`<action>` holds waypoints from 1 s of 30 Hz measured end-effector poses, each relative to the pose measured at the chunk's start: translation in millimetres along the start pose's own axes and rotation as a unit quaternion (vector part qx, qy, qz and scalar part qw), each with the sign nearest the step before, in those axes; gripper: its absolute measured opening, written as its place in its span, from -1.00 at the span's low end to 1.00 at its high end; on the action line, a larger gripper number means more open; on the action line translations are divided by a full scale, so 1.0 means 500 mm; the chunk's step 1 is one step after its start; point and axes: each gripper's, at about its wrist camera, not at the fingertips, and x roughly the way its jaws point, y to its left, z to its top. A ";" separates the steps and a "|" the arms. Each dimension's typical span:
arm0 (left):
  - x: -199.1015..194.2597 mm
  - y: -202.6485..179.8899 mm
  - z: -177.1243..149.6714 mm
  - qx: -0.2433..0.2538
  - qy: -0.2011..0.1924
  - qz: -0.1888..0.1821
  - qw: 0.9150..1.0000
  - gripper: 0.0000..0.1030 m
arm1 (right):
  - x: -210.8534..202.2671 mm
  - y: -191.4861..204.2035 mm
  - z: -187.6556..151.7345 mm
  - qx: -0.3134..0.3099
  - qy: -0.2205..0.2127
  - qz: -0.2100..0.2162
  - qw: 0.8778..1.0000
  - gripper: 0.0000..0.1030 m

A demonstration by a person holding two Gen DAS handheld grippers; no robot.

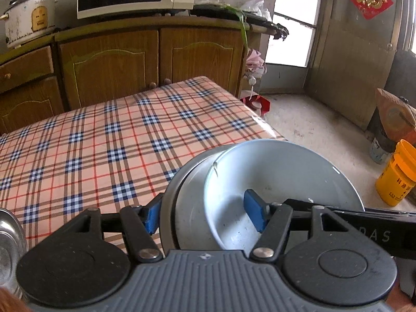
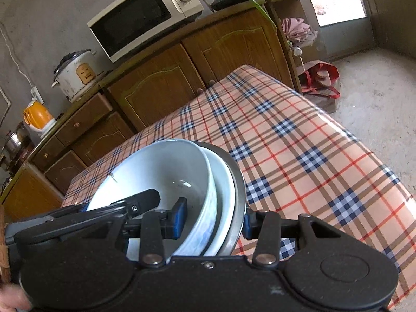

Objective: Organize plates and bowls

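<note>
Over the plaid table [image 1: 104, 140] I carry the stacked bowls [image 1: 280, 182] (rims pinched by left gripper [image 1: 205, 213] and right gripper [image 2: 213, 218], half open), next needing a level set-down toward twelve o'clock.

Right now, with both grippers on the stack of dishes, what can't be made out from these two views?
- Left wrist: near edge of the white bowl and metal plate, hidden by the left gripper.
- Right wrist: bottom of the stack, hidden by the right gripper; whether it rests on the table.
- Left wrist: metal item, cut off at the left edge.
</note>
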 end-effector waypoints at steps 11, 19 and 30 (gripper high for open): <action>-0.059 -0.001 0.011 -0.005 -0.020 0.012 1.000 0.26 | -0.047 0.040 0.011 -0.013 -0.011 0.012 1.000 0.00; -0.090 0.015 0.004 -0.016 -0.023 0.026 0.999 0.26 | -0.060 0.073 0.005 -0.021 -0.007 0.024 0.999 0.00; -0.116 0.031 -0.007 -0.025 -0.025 0.039 0.999 0.26 | -0.061 0.098 -0.004 -0.029 0.001 0.035 0.999 0.00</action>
